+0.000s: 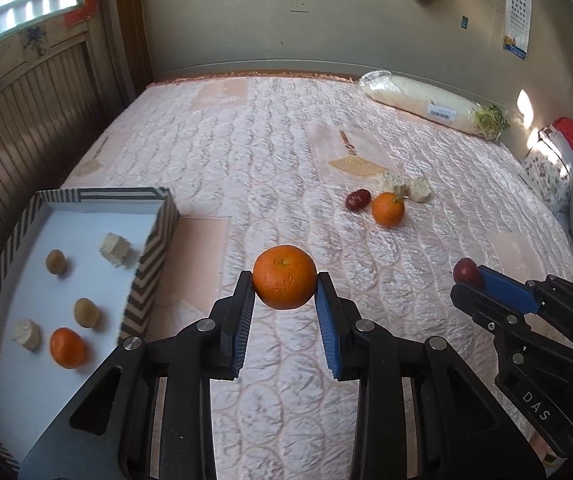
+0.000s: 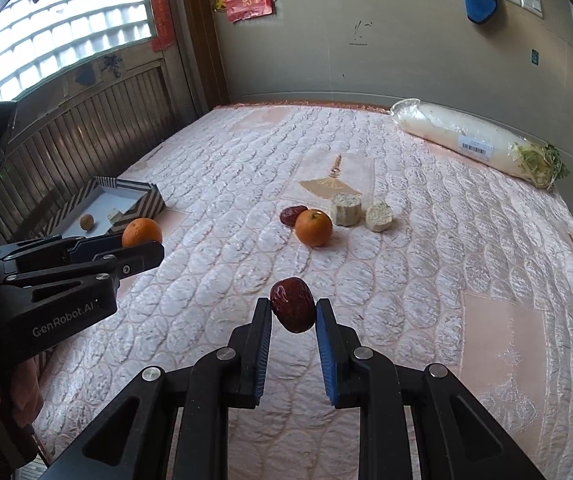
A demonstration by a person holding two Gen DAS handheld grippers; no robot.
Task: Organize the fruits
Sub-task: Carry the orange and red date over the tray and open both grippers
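Observation:
My left gripper (image 1: 285, 280) is shut on a tangerine (image 1: 284, 277) and holds it above the pink quilted bed, right of the striped box (image 1: 148, 276). It also shows in the right wrist view (image 2: 142, 240). My right gripper (image 2: 292, 306) is shut on a red date (image 2: 293, 305), held above the bed; the date also shows in the left wrist view (image 1: 466, 270). On the bed lie another tangerine (image 2: 313, 227), a second date (image 2: 289, 214) and two pale cut chunks (image 2: 346, 209). The box holds a tangerine (image 1: 67, 347), two brownish round fruits (image 1: 86, 312) and two pale chunks (image 1: 115, 249).
A wrapped white radish (image 2: 474, 144) lies at the bed's far right by the wall. A wooden slatted wall (image 1: 18, 120) runs along the left behind the box. Pillows and red items (image 1: 566, 152) sit at the right edge.

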